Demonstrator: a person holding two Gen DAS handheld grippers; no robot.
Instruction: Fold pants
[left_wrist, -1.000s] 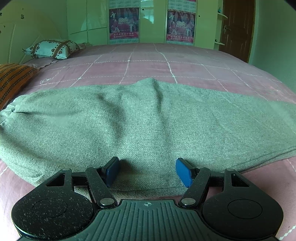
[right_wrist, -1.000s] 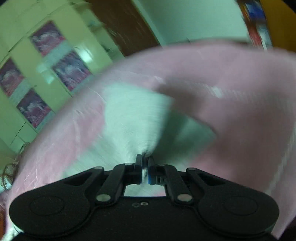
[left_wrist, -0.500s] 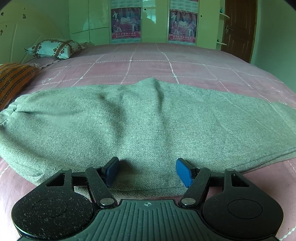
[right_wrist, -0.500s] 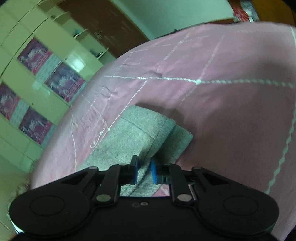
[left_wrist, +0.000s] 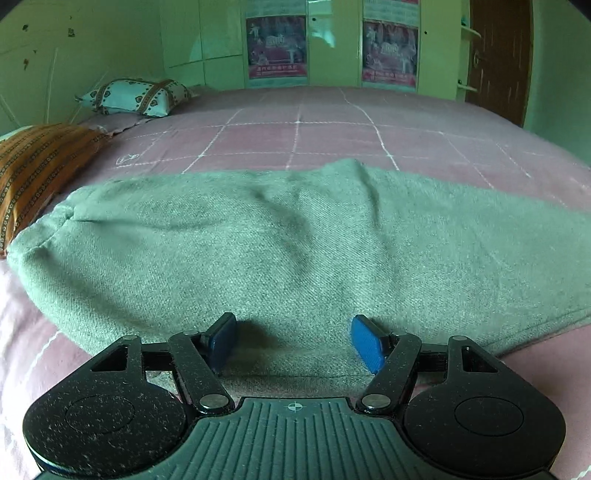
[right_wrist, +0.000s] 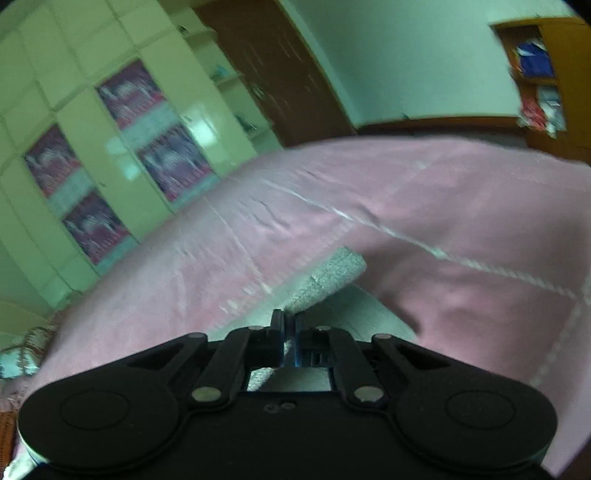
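Pants (left_wrist: 295, 243) flat on pink bed (left_wrist: 332, 136); wardrobe (left_wrist: 332, 40) behind.

Both claws are black, speckled plastic with silver pivot screws and blue fingertips (left_wrist: 365, 347).

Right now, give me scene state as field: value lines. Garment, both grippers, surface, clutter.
garment: grey woven pants, spread flat across the bed
surface: pink bedspread with white grid lines
left gripper: open, blue pads apart at the near edge of the pants, gripping nothing
right gripper: shut on a pinched end of the pants, fabric lifted off the bedspread
clutter: patterned white pillow and orange striped cushion at far left
image quality: right wrist view motion-blurred
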